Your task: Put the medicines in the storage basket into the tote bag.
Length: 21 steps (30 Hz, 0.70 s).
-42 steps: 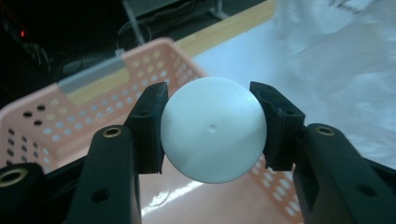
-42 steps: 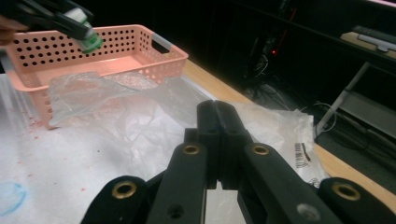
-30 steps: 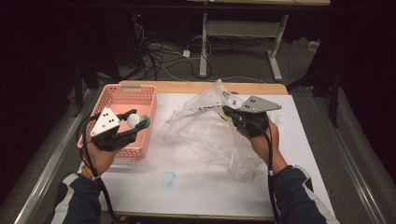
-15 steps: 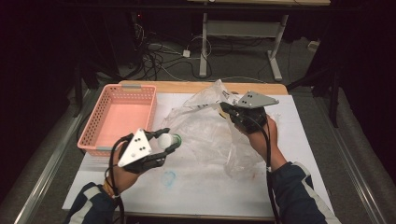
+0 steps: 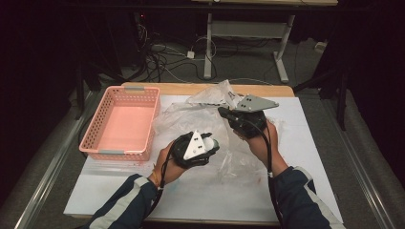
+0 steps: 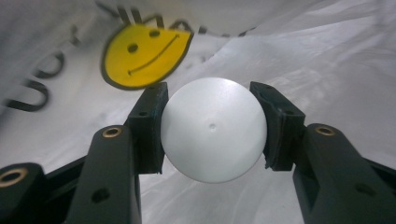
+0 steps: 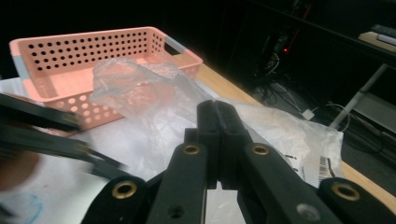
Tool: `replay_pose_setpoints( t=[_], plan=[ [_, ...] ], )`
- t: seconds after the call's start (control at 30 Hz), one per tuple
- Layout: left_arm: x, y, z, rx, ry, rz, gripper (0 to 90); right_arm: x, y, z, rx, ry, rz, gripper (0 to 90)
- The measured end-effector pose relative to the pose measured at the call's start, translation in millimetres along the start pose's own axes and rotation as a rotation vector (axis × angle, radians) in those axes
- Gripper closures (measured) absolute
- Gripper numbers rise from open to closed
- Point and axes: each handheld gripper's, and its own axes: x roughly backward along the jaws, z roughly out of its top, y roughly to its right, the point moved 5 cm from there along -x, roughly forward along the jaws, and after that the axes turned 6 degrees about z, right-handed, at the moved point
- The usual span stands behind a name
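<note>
Two grippers work at a clear plastic bag (image 5: pixel 210 124) in the high view. That bag lies crumpled on a white sheet that covers a wooden table (image 5: pixel 267 89), just right of a pink basket (image 5: pixel 123 123), with its long axis running from the far edge toward the person. The left gripper (image 5: pixel 212 143) holds a white ball (image 5: pixel 210 142) at the bag's near side, pointing right into the plastic. The right gripper (image 5: pixel 224 112) sits at the bag's far right part and points left, its grey plate on top. Beyond the table the room is dark, with cables on the floor and the legs of a white desk (image 5: pixel 248 33).

From the left gripper view, the ball (image 6: pixel 213 129) fills the gap between the two black jaws, both pads pressed against its sides; a round thing, it has no long axis. Behind it hangs the bag's (image 6: pixel 303 60) film, printed with a yellow smiling face (image 6: pixel 144 53) and black letters too blurred to read.

From the right gripper view, the jaws are closed tight together, and a fold of the bag (image 7: pixel 140 93) rises just beyond their tips; whether film is pinched between them I cannot tell. The basket (image 7: pixel 84 56) stands behind the bag. A barcode label (image 7: pixel 324 164) shows on the bag at right, its print too small to read.
</note>
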Motion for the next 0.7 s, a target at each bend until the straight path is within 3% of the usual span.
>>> replay_pose_setpoints(
  t=[0.27, 0.43, 0.57, 0.7],
  plan=[
    [-53.2, -14.1, -18.7, 0.101, -0.059, 0.002, 48.9, -0.4, -0.1, -5.3, -0.017, 0.001, 0.021, 90.0],
    [-74.9, -17.0, -20.3, 0.142, -0.073, 0.051, 48.7, -2.9, -0.4, -8.8, -0.023, -0.003, 0.031, 90.0],
    [-78.4, -17.6, -23.1, 0.136, -0.093, 0.057, 47.7, -4.3, 0.5, -12.3, -0.027, -0.008, 0.032, 90.0],
    [-69.1, -19.7, -19.4, 0.158, -0.068, 0.079, 35.9, -5.6, 2.3, -16.6, -0.032, -0.019, 0.03, 90.0]
  ],
)
